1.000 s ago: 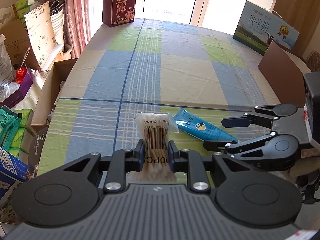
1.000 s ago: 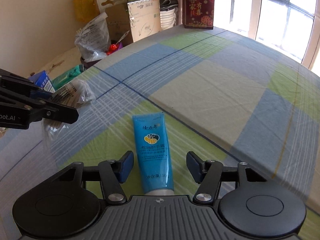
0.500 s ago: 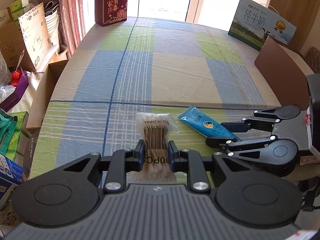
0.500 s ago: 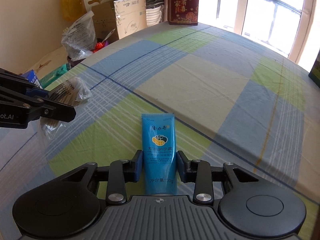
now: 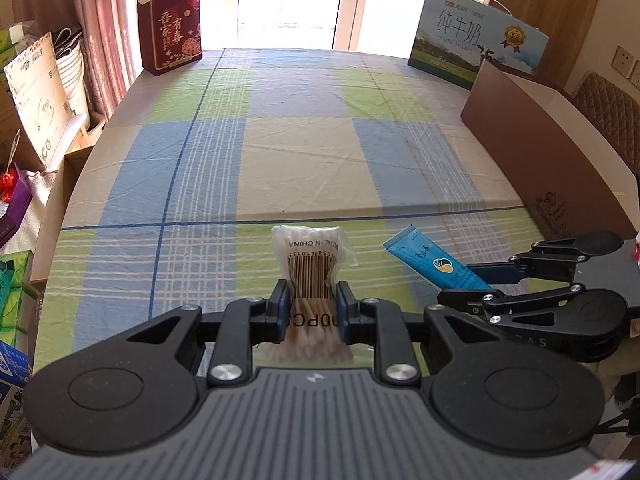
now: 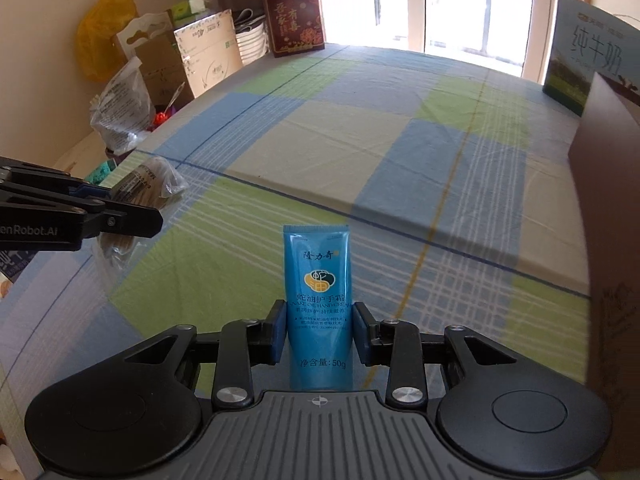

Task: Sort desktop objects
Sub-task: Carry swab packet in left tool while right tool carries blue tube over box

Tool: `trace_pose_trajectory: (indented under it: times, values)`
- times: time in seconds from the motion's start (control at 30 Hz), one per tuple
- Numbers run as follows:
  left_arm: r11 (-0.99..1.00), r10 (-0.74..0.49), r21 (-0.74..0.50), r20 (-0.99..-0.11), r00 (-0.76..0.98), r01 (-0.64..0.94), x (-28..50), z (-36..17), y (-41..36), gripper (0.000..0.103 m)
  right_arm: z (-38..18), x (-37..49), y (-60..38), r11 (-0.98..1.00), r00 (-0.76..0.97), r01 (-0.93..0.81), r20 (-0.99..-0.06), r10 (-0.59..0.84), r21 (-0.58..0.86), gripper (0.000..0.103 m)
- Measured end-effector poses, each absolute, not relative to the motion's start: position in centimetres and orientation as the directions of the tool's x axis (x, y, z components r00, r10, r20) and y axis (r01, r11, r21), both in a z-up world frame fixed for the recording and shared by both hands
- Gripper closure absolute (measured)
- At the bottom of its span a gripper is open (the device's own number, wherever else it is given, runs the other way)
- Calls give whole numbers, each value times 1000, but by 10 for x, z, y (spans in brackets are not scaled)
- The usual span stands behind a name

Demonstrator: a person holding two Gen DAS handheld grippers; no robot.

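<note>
— What do you have in the left gripper (image 5: 312, 308) now?

— I hold the swab bag (image 5: 311, 264) with it. The two blue pads (image 5: 280, 311) press on the bag from both sides, near its lower half, so the jaws are clenched on it. The top of the bag with the barcode stands out in front of the fingers, over the green and blue cloth (image 5: 280, 152). I cannot tell if the bag touches the cloth or is a little above it.

— And the right one?

— The right gripper (image 6: 319, 334) is closed on the blue tube (image 6: 318, 300). Its pads (image 6: 276, 334) touch the tube on both sides, around the middle of its length. The flat crimped end of the tube points forward, away from my camera.

— How do the two grippers stand to each other?

— Near, side by side, but apart. In the left view I see the right gripper at my right with the tube between its fingers. In the right view the left gripper comes in from the left edge with the bag.

— Anything else on the table?

— A red box (image 5: 171, 24) stands at the far left corner, a milk carton (image 5: 476, 38) at the far right, and a brown box (image 5: 532, 140) along the right edge.
</note>
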State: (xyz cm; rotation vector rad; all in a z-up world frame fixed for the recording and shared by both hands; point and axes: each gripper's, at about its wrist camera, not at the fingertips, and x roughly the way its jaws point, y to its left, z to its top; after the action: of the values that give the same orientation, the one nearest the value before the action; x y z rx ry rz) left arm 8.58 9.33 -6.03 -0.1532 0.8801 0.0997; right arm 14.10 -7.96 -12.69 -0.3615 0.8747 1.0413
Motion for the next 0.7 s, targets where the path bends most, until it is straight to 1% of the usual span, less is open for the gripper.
trace_pose_trajectory:
  times: [0.27,0.7]
  values:
    - [992,-33,-103,-744,667,-66,90,-39,52,84,-88,134,-128,537,259,-826,-731,632,172,72]
    - [988,-154,-110,-661,734,108,114,4,-30,84,-25,145,-228,641,385,-721,-617,686,263,72]
